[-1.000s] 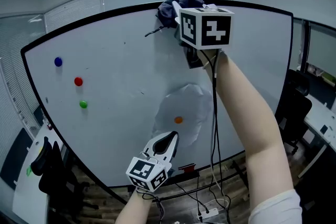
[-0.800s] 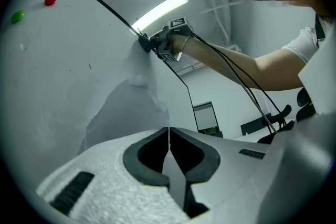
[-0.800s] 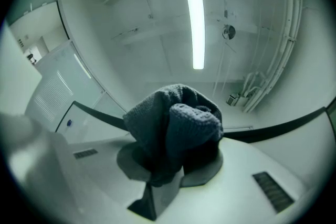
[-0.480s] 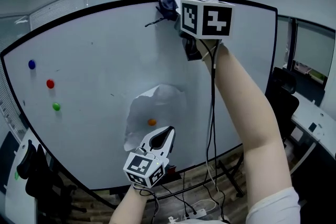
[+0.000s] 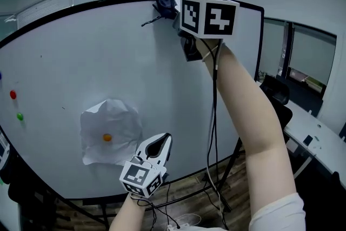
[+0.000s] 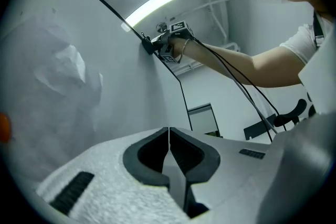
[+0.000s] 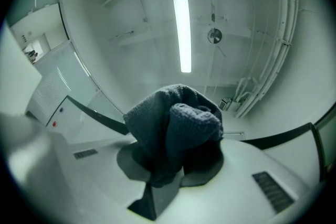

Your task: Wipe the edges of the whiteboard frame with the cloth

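The left gripper (image 5: 162,143) was held low, jaws pressed together with nothing between them. Just beyond and left of its fingertips, a crumpled paper sheet (image 5: 111,121) was pinned to the whiteboard (image 5: 108,57) by an orange magnet (image 5: 107,137). Well above, on an outstretched arm, the right gripper (image 5: 179,7) was clamped on the dark grey cloth (image 7: 173,123), which bunched up over its fingertips. The cloth lay against the black frame (image 7: 97,114) at the board's top edge; the frame ran off to either side of the fingers. A red magnet (image 5: 13,94) and a green magnet (image 5: 20,116) sat far to the left.
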### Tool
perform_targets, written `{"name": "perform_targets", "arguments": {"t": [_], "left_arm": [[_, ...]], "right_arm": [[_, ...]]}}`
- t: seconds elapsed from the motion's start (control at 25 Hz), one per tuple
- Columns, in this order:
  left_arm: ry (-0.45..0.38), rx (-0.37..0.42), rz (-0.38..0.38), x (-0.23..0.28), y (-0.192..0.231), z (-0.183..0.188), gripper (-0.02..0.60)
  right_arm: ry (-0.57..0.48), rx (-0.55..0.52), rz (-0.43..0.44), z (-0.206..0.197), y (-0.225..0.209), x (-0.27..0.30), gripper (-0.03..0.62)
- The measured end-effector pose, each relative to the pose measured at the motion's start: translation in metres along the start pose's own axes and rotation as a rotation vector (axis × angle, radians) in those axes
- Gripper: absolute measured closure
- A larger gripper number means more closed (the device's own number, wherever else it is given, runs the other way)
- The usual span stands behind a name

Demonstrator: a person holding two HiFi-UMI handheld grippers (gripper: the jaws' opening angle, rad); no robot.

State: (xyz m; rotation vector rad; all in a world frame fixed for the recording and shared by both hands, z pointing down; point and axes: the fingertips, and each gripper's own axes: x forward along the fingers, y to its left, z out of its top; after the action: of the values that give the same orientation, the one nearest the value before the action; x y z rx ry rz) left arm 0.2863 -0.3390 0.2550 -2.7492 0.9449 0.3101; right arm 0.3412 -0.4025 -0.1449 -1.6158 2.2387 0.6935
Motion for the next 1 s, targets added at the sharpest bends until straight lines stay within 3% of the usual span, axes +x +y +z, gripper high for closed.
{"name": "perform_targets", "arguments": {"t": [0.68,0.88,1.0], "left_arm": [[0.003,-0.04,0.084,0.156,-0.084,-0.028,0.558],[0.044,0.044,0.099,0.182,-0.094,-0.042,0.558],[0.036,0.027,0.095,0.197,-0.096,-0.042,0.557]], "right_arm": [[0.015,-0.03,0.024,-0.005,-0.183,-0.03,0.522],[0.008,-0.03,0.016,-0.013,-0.219,-0.03,0.522],[0.014,-0.036,-0.012,-0.017,-0.241,-0.032,0.522]]}}
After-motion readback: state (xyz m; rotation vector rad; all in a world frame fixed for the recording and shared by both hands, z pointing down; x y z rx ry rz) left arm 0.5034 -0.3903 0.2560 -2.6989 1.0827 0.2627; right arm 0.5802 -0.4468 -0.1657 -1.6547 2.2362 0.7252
